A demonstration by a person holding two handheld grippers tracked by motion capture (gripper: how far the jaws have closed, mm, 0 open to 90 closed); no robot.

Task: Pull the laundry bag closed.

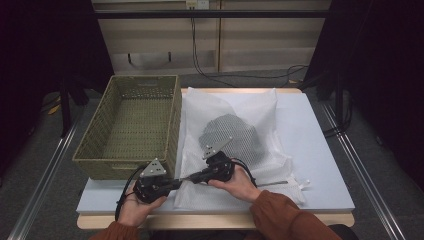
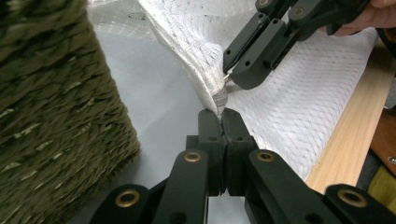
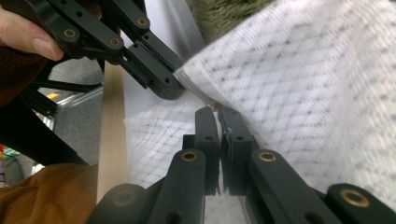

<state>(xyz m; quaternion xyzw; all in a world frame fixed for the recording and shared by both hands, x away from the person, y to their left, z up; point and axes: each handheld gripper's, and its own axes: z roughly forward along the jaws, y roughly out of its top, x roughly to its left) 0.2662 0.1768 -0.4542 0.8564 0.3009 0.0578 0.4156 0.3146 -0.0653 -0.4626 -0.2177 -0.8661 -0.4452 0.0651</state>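
A white mesh bag lies flat on the table with a dark grey garment inside it. Both grippers meet at the bag's near left corner. My left gripper comes in from the left, and in the left gripper view it is shut on the bag's bunched edge. My right gripper reaches in from the right; its own view shows it shut on the same mesh edge. The two sets of jaw tips sit a finger's width apart on the seam.
A woven olive basket stands to the left of the bag, close to the left gripper. The pale blue table top is bare to the right. The wooden table edge runs just below the hands.
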